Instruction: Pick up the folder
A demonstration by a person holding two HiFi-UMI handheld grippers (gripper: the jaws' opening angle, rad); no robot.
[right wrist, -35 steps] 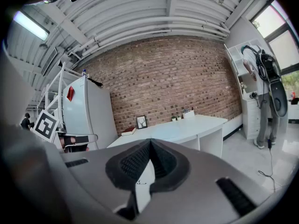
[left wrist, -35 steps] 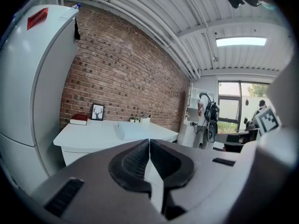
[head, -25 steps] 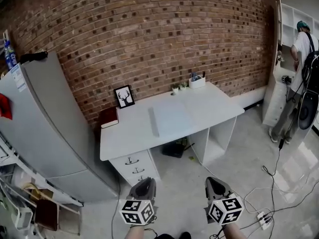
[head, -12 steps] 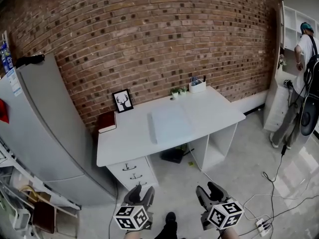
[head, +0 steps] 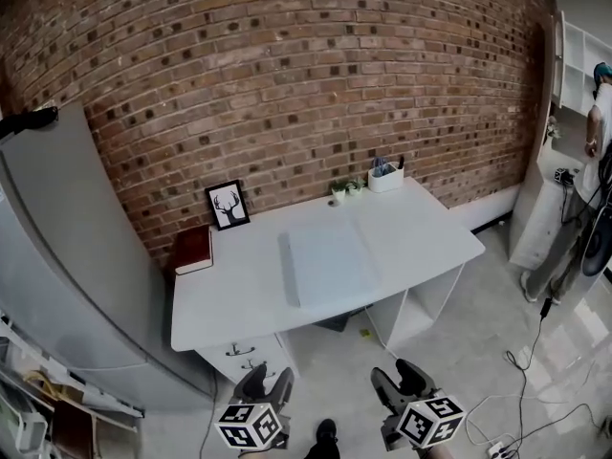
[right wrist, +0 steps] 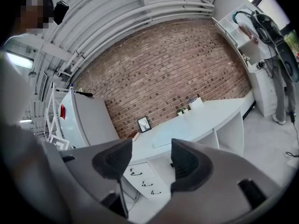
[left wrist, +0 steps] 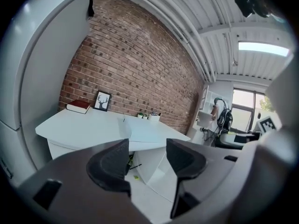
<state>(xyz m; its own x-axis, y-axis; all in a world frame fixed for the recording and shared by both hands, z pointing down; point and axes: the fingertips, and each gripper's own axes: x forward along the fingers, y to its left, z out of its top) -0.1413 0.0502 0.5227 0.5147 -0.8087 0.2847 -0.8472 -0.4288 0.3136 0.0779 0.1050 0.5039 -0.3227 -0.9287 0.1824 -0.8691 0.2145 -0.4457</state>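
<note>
The folder [head: 325,261] is pale and flat and lies in the middle of the white desk [head: 421,237]. It also shows far off in the left gripper view, folder [left wrist: 142,130], and in the right gripper view, folder [right wrist: 174,130]. My left gripper [head: 268,383] and right gripper [head: 396,380] hang low at the bottom of the head view, over the floor and well short of the desk. Both have just been opening their jaws, and nothing is between them. The left gripper [left wrist: 147,157] and right gripper [right wrist: 150,160] point toward the desk.
A red book [head: 192,249], a framed deer picture [head: 228,205], small plants [head: 344,188] and a white pen holder [head: 385,177] line the desk's back. Drawers [head: 251,356] sit under its left end. A grey cabinet [head: 67,275] stands left; a person [head: 599,151] and floor cables [head: 532,376] are right.
Both grippers went from shut to open. The desk has come closer and sits lower in the head view; the grippers have sunk toward the bottom edge.
</note>
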